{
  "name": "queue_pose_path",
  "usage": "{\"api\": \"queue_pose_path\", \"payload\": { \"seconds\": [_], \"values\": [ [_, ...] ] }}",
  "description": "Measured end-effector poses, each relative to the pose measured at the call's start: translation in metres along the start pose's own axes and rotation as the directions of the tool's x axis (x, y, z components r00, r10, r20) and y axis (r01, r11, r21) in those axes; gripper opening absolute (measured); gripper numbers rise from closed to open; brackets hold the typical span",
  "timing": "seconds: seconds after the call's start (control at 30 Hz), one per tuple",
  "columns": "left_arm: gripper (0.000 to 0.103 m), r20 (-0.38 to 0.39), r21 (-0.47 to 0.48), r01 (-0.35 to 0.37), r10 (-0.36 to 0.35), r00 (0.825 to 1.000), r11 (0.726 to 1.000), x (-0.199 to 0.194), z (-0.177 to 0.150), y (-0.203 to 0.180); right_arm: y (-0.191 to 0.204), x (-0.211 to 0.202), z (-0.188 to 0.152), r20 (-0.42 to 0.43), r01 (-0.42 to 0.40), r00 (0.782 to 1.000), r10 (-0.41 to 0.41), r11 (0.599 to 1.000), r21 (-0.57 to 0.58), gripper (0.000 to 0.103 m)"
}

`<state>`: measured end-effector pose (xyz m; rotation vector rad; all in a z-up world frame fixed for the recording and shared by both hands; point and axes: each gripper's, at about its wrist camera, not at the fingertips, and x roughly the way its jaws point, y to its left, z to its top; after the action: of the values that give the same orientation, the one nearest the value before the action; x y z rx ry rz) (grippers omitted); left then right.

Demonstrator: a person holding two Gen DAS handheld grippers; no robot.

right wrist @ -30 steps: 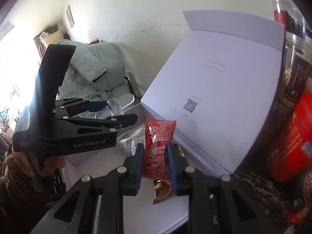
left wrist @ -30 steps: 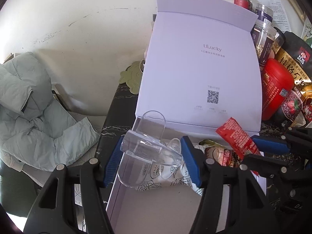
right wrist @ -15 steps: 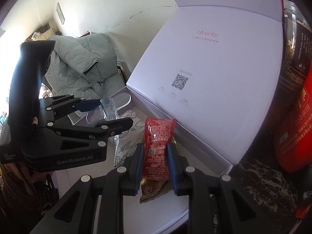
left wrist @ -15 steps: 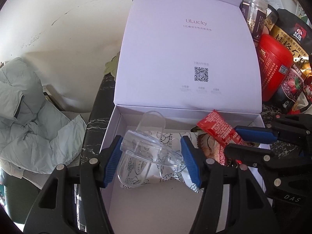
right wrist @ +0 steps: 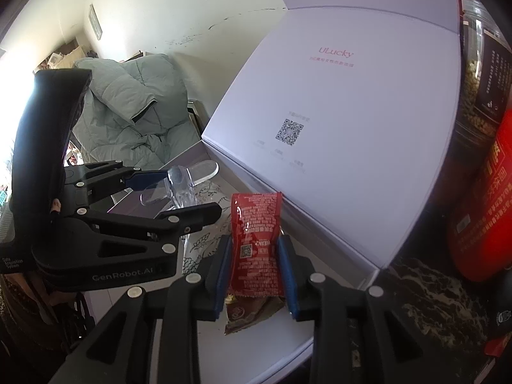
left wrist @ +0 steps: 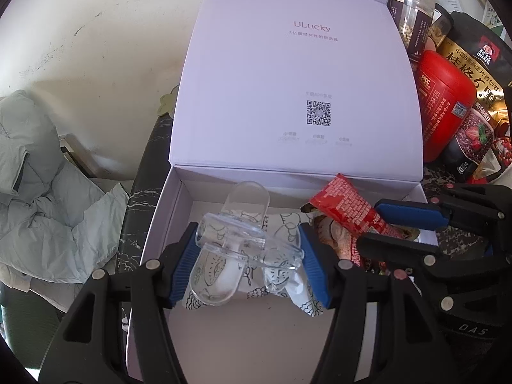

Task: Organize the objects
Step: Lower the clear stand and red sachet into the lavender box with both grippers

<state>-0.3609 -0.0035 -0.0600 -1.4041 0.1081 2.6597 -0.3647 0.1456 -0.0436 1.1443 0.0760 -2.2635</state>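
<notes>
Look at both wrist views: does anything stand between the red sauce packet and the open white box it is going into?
Nothing visible does. The red sauce packet, between the right gripper's just-opening jaws, is already over the white box, above a brown packet lying on its floor.

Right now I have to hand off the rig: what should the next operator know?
Left gripper: shut on the clear plastic piece, over the open white box.
Right gripper: jaws have just been opening; the red sachet sits between the pads, low over the box floor, grip loosening.
Done: a patterned packet and a brown packet lie inside the box.
Left: release the sachet, set the plastic piece down. Jars and the red canister stand beside the box.
</notes>
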Motion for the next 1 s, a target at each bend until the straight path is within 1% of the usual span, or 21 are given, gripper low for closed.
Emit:
{"api": "queue_pose_path", "payload": {
  "seconds": [0.13,0.17,0.23,0.33,0.5,0.63,0.73,0.83,0.9,0.97,1.0],
  "values": [
    [0.064,0.008,0.004,-0.011,0.011,1.0,1.0,0.0,-0.001,0.001,0.0,0.001,0.0,-0.015,0.011,1.0,-0.011,1.0,0.003,0.035],
    [0.066,0.011,0.008,-0.021,0.021,1.0,1.0,0.001,-0.001,0.001,0.0,0.002,0.0,-0.022,0.015,1.0,-0.015,1.0,0.004,0.035],
    [0.068,0.017,0.025,-0.042,0.041,0.999,0.999,-0.002,-0.003,-0.002,0.001,0.002,-0.001,-0.028,0.026,0.999,-0.026,1.0,-0.008,0.035],
    [0.069,0.026,0.035,-0.046,0.045,0.999,0.998,-0.006,-0.003,-0.005,0.004,0.0,0.0,-0.03,0.044,0.999,-0.045,0.999,-0.022,0.035],
    [0.069,0.036,0.033,-0.033,0.031,0.999,0.999,-0.013,-0.004,-0.006,0.007,-0.015,0.0,0.013,0.08,0.997,-0.079,0.996,-0.029,0.035],
    [0.069,0.054,0.033,-0.039,0.037,0.998,0.999,-0.022,-0.005,-0.011,0.008,-0.022,0.0,0.022,0.096,0.995,-0.095,0.995,-0.024,0.035],
    [0.069,0.061,0.03,-0.051,0.049,0.997,0.998,-0.031,-0.006,-0.014,0.005,-0.025,-0.003,0.02,0.087,0.996,-0.087,0.996,0.006,0.035],
    [0.069,0.065,0.063,-0.077,0.073,0.995,0.995,-0.042,-0.007,-0.02,0.006,-0.032,-0.007,0.018,0.097,0.995,-0.097,0.995,0.007,0.035],
    [0.071,0.081,0.074,-0.098,0.092,0.992,0.992,-0.052,-0.007,-0.024,0.008,-0.04,-0.008,0.031,0.105,0.994,-0.105,0.994,-0.001,0.035],
    [0.076,0.095,0.076,-0.093,0.086,0.992,0.993,-0.061,-0.008,-0.027,0.01,-0.05,-0.008,0.041,0.11,0.993,-0.11,0.994,0.005,0.035],
    [0.077,0.099,0.074,-0.089,0.082,0.992,0.993,-0.065,-0.008,-0.028,0.011,-0.054,-0.008,0.047,0.115,0.992,-0.115,0.993,0.007,0.035]
  ]
}}
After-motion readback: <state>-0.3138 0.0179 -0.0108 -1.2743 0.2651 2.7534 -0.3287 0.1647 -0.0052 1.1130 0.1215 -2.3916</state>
